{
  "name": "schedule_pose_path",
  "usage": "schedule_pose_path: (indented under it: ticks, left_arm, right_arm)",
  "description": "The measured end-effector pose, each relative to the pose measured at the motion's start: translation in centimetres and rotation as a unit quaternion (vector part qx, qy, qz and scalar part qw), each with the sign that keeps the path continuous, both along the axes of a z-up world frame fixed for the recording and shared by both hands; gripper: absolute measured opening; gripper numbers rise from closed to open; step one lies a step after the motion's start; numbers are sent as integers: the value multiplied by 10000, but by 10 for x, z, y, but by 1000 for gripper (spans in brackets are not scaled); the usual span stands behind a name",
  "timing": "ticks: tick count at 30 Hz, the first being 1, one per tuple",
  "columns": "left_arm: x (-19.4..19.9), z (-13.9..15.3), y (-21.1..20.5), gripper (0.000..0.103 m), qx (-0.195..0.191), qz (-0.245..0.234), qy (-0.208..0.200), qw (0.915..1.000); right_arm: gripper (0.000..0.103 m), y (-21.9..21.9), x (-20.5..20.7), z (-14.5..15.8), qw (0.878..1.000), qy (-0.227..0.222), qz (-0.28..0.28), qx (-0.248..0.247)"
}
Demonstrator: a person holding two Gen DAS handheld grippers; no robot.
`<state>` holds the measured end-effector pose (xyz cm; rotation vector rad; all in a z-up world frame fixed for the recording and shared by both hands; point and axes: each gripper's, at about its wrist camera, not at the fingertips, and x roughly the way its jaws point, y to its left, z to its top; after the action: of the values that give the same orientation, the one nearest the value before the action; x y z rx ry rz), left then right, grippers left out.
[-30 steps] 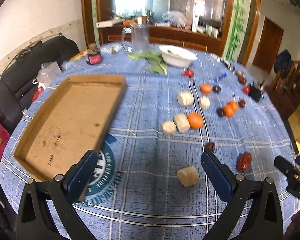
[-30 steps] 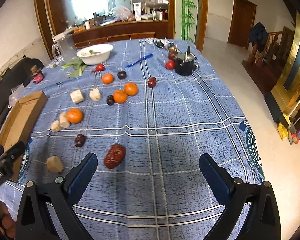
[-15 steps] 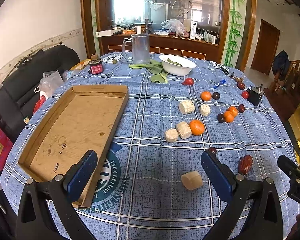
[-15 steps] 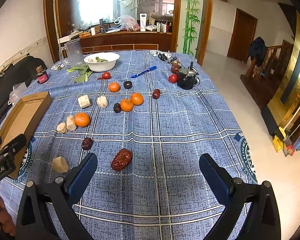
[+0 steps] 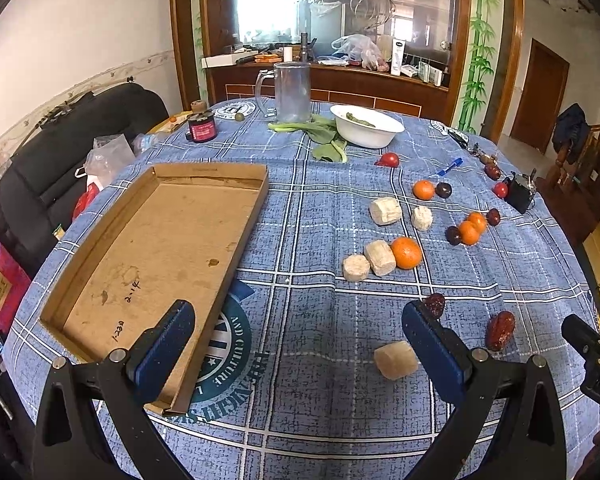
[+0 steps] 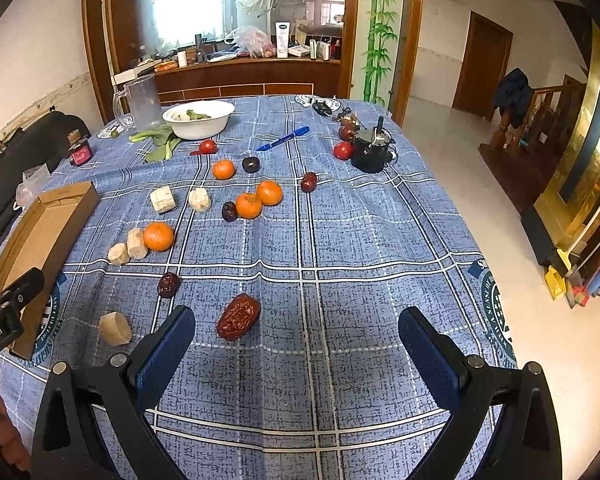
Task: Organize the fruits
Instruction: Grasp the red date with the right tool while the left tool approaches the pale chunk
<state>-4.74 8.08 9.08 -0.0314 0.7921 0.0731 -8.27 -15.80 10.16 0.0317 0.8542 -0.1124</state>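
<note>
An empty cardboard tray (image 5: 100,240) lies at the table's left. Several oranges, such as one (image 5: 406,252) beside pale sugarcane chunks (image 5: 380,257), dark plums, red dates and small tomatoes are scattered over the blue checked cloth. My left gripper (image 5: 298,344) hangs open above the cloth, a pale chunk (image 5: 395,359) just inside its right finger. My right gripper (image 6: 296,344) is open too, with a large red date (image 6: 238,317) just ahead of its left finger and a smaller date (image 6: 168,284) further left. Neither gripper holds anything.
A white bowl (image 5: 366,128) with greens, a clear jug (image 5: 292,92), a small red jar (image 5: 201,130), a blue pen (image 6: 283,138) and a black pot (image 6: 370,152) stand at the back. A black sofa (image 5: 40,168) is at the left. The floor (image 6: 480,184) drops away on the right.
Both cameras have pulled back and tilted up, so more of the table and room shows. The fruits and tray have not moved. Both grippers stay open.
</note>
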Motion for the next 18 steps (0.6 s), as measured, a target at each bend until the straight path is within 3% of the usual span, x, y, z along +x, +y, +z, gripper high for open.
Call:
schedule_pose_path:
  ticks: [18]
  left_arm:
    - [4,-11,-6,103,94,-67,169,9998]
  right_arm:
    - [102,0,8,-6,10000,59,60,-17]
